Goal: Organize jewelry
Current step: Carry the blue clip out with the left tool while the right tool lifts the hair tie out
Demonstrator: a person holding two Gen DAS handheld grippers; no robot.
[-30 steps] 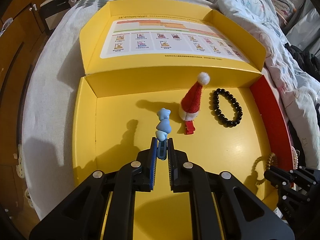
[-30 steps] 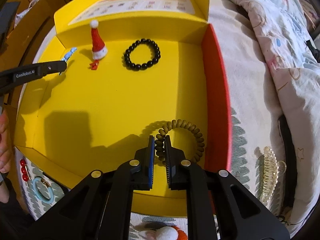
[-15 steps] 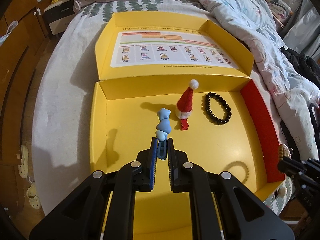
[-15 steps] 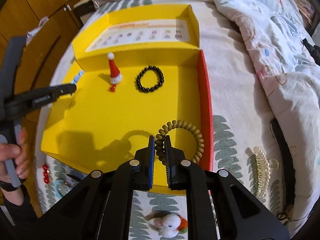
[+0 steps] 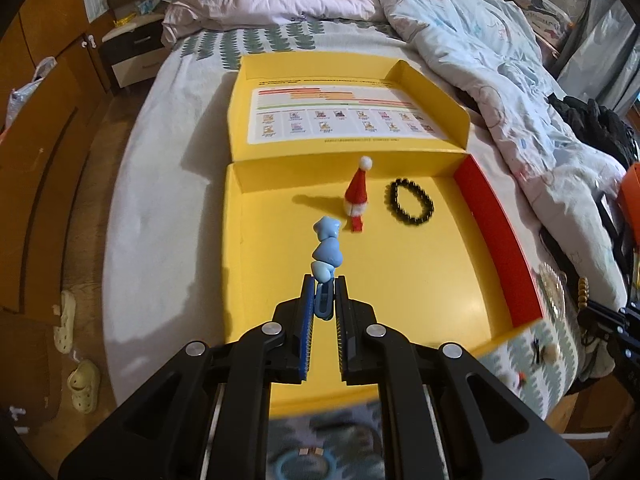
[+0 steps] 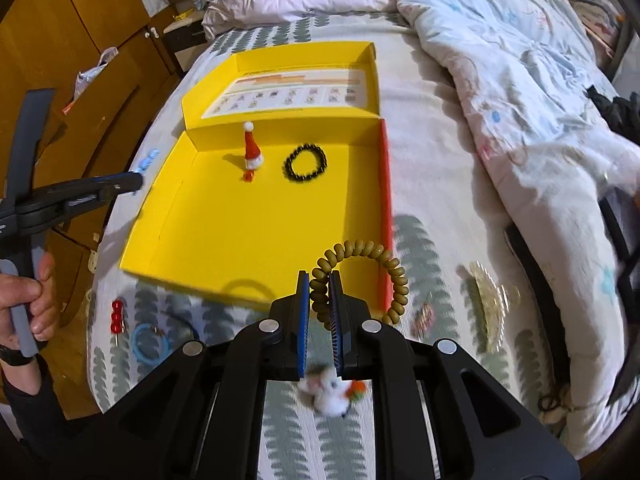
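An open yellow box (image 5: 400, 296) (image 6: 224, 240) lies on the bed. In it stand a red Santa-hat clip (image 5: 357, 194) (image 6: 252, 152) and a black bead bracelet (image 5: 412, 202) (image 6: 306, 162). My left gripper (image 5: 323, 280) is shut on a blue hair clip (image 5: 326, 250) and holds it above the box's near left part; it also shows in the right wrist view (image 6: 134, 182). My right gripper (image 6: 319, 278) is shut on an olive coil hair tie (image 6: 368, 276), held above the box's near right corner.
On the bedspread near the box lie a red bead clip (image 6: 117, 316), a blue ring (image 6: 150, 342), a white plush clip (image 6: 330, 394) and a clear claw clip (image 6: 490, 296). A rumpled quilt (image 5: 500, 60) lies at right. Wooden cabinets (image 5: 36, 140) stand at left.
Both grippers have pulled back and up from the box with their items still held. The coil hair tie now hangs over the box's near edge instead of inside it.
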